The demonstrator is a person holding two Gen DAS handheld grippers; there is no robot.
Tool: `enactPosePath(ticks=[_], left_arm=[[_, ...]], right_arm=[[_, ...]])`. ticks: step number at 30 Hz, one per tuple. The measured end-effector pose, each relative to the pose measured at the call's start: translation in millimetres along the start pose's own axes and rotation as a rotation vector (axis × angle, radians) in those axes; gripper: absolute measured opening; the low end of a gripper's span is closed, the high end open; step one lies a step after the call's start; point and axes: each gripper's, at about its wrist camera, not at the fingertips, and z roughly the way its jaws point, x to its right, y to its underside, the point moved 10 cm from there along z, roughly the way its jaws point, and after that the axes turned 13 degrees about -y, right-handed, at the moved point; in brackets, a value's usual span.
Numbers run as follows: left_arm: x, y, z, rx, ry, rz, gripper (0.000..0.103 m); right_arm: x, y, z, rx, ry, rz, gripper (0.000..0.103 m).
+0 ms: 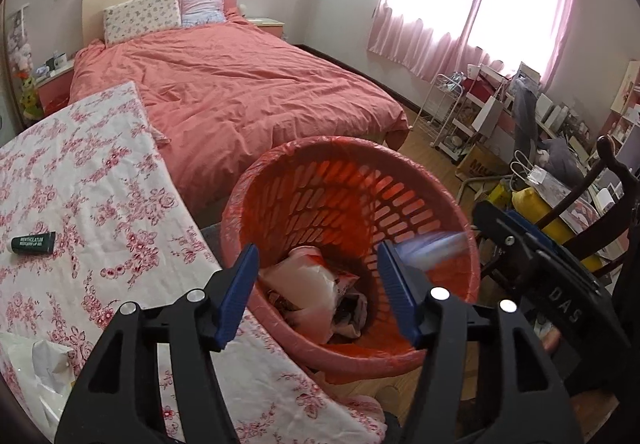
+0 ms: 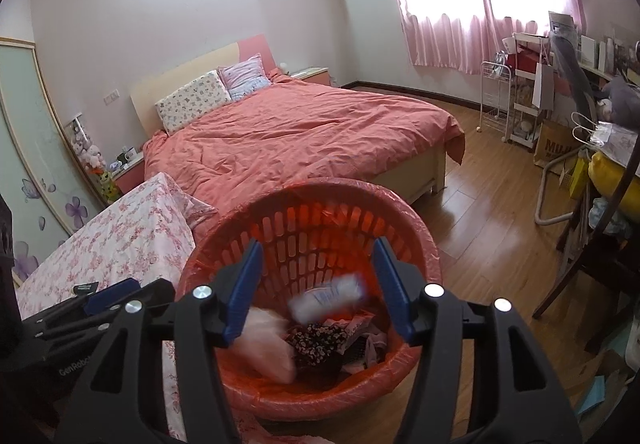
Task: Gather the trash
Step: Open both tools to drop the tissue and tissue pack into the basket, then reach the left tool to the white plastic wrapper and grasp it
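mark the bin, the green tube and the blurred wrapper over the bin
bin [image 1: 400, 158]: left wrist view, far rim.
green tube [image 1: 33, 242]: left wrist view, middle of its body.
blurred wrapper [image 2: 328, 298]: right wrist view, its centre.

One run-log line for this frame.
left tongs: open | right tongs: open | blurred white packet: inside red basket | green tube: on table

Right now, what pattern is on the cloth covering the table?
White table cloth with a pink-red floral print; clearest in the left wrist view.
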Motion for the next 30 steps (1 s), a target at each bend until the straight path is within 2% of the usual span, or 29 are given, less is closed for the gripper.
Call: enactPosePath(ticks=[5, 11, 18, 21, 25, 30], left_arm=[[-16.6, 4.4, -5.1, -0.003, -0.041, -0.013, 0.062], [-53.6, 10.3, -32.5, 0.046, -0.137, -0.013, 0.062], [-109.0, 26.1, -68.3, 0.096, -0.246, -0.052, 0.062], [-137.9, 38.3, -83.9, 0.110, -0.300, -0.081, 0.066], [-172.0, 61.0, -92.4, 0.075, -0.340, -0.139, 0.067], [-190.9, 90.3, -86.6, 0.012, -0.351, -0.189, 0.068]], right_arm=[[-1.8, 5.2, -3.5, -0.007, 0.027, -0.020, 0.058], [-14.0, 11.2, -7.3, -0.019, 0.030, -0.046, 0.058], [-54.6, 28.5, -9.4, -0.051, -0.009, -0.105, 0.058], [-73.9, 37.0, -8.2, -0.068, -0.033, -0.126, 0.058], [-102.0, 54.9, -4.4, -0.104, -0.068, -0.154, 0.058], [-132.3, 75.9, -1.6, -0.146, -0.105, -0.185, 0.058]])
